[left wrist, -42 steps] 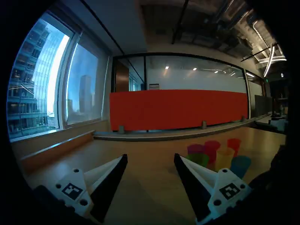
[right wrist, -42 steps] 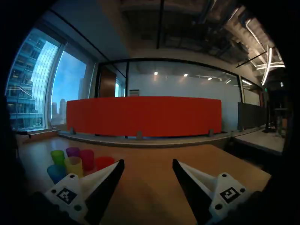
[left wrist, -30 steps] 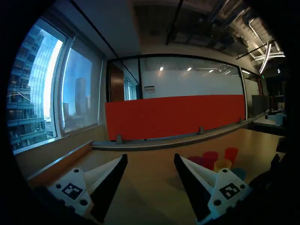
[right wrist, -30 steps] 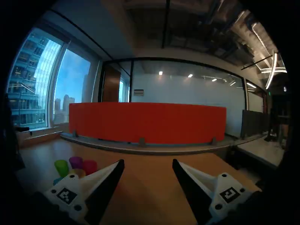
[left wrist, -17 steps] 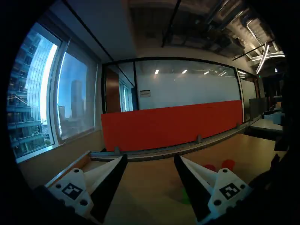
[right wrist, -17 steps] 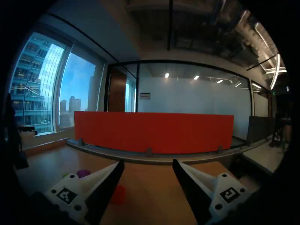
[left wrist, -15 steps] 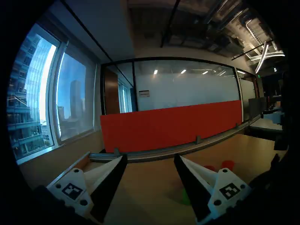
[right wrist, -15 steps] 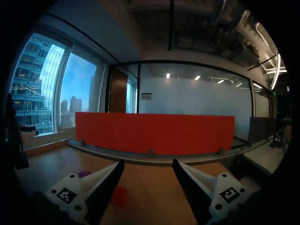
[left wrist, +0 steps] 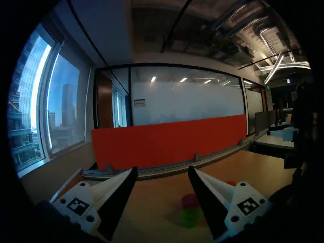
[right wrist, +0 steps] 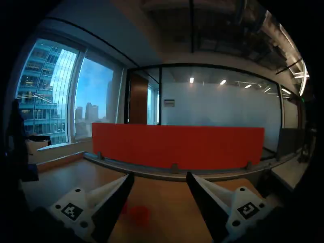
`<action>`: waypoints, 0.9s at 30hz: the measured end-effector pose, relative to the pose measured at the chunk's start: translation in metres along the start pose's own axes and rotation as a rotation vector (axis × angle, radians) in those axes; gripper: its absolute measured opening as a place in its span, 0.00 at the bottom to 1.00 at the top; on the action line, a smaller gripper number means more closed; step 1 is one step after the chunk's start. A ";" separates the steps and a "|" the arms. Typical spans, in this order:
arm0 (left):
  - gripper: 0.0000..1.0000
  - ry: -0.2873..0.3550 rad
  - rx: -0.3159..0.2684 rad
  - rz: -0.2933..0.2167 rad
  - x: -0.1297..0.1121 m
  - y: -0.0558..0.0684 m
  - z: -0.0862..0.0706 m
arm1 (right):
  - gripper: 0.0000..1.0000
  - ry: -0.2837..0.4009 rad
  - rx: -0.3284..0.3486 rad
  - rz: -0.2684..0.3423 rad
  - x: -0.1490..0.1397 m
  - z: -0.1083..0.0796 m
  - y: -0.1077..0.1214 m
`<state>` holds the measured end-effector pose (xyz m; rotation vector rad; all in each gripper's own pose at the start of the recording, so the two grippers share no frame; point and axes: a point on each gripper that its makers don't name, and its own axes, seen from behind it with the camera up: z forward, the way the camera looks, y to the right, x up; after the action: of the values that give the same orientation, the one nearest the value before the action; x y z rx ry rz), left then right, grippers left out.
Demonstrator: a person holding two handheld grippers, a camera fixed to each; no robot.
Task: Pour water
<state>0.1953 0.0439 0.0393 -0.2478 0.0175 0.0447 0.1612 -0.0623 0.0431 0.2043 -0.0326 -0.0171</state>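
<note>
On a wooden table (left wrist: pixel 162 194) stand coloured plastic cups. In the left gripper view a magenta cup (left wrist: pixel 189 200) and a green cup (left wrist: pixel 191 217) sit low between the fingers, nearer the right finger (left wrist: pixel 210 202), with a red rim (left wrist: pixel 231 183) behind that finger. My left gripper (left wrist: pixel 163 169) is open and holds nothing. In the right gripper view a red cup (right wrist: pixel 139 214) stands low between the fingers beside the left finger (right wrist: pixel 109 198), and the table (right wrist: pixel 170 206) runs ahead. My right gripper (right wrist: pixel 160 175) is open and holds nothing.
A long orange partition (left wrist: pixel 170 141) on a grey rail lines the table's far edge, the same partition (right wrist: pixel 178 146) in the right gripper view. Tall windows (right wrist: pixel 56 105) stand to the left. Another desk (left wrist: pixel 275 141) lies at the far right. Glass walls rise behind the partition.
Both views have tilted up and swung. The cluster of cups slid down and towards the centre, leaving a few cups low between each gripper's fingers. Both grippers stayed open.
</note>
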 end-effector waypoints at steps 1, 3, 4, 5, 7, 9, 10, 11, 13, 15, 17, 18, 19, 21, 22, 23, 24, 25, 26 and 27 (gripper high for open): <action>0.92 -0.001 0.000 0.002 0.001 0.000 0.001 | 0.99 0.001 0.005 0.001 0.001 0.000 -0.001; 0.92 -0.002 -0.003 0.008 0.003 0.001 0.002 | 0.99 0.000 0.018 -0.001 0.003 0.001 -0.005; 0.92 -0.002 -0.006 0.010 0.004 0.001 0.003 | 0.99 -0.001 0.026 -0.003 0.003 0.001 -0.006; 0.92 -0.003 -0.008 0.013 0.005 0.002 0.003 | 0.99 -0.002 0.034 -0.006 0.003 0.001 -0.009; 0.92 -0.005 -0.017 0.015 0.006 0.003 0.004 | 0.99 -0.004 0.052 -0.015 0.002 0.001 -0.013; 0.92 -0.009 -0.028 0.018 0.007 0.005 0.005 | 0.99 -0.007 0.074 -0.027 0.001 0.001 -0.019; 0.92 -0.012 -0.035 0.019 0.006 0.006 0.006 | 0.99 -0.009 0.085 -0.032 0.001 0.001 -0.022; 0.92 -0.015 -0.042 0.021 0.006 0.007 0.007 | 0.99 -0.012 0.097 -0.038 0.000 0.001 -0.025; 0.92 -0.024 -0.055 0.025 0.004 0.009 0.008 | 0.99 -0.013 0.112 -0.043 0.000 0.001 -0.029; 0.92 -0.034 -0.068 0.030 0.002 0.011 0.009 | 0.99 -0.012 0.128 -0.045 0.000 0.002 -0.033; 0.92 -0.045 -0.081 0.037 0.000 0.013 0.010 | 0.99 -0.010 0.148 -0.043 0.001 0.002 -0.039; 0.92 -0.050 -0.086 0.043 -0.002 0.014 0.011 | 0.99 -0.011 0.160 -0.041 0.000 0.002 -0.041; 0.92 -0.054 -0.092 0.048 -0.003 0.015 0.012 | 0.99 -0.014 0.173 -0.038 0.000 0.002 -0.044; 0.92 -0.063 -0.103 0.060 -0.005 0.017 0.014 | 0.99 -0.019 0.199 -0.033 -0.001 0.002 -0.050; 0.92 -0.066 -0.108 0.065 -0.006 0.018 0.015 | 0.99 -0.023 0.210 -0.030 -0.002 0.002 -0.053; 0.92 -0.070 -0.114 0.071 -0.007 0.019 0.016 | 0.99 -0.026 0.223 -0.027 -0.003 0.001 -0.055; 0.92 -0.073 -0.118 0.074 -0.008 0.019 0.017 | 0.99 -0.030 0.235 -0.025 -0.004 0.001 -0.058; 0.92 -0.076 -0.122 0.077 -0.009 0.020 0.018 | 0.99 -0.033 0.248 -0.023 -0.004 0.000 -0.061; 0.92 -0.079 -0.126 0.080 -0.010 0.021 0.019 | 0.99 -0.037 0.262 -0.021 -0.005 0.000 -0.064; 0.92 -0.084 -0.130 0.082 -0.012 0.021 0.020 | 0.99 -0.041 0.275 -0.019 -0.007 -0.001 -0.068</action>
<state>0.1823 0.0689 0.0536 -0.3749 -0.0594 0.1380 0.1532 -0.1282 0.0285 0.4790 -0.0742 -0.0354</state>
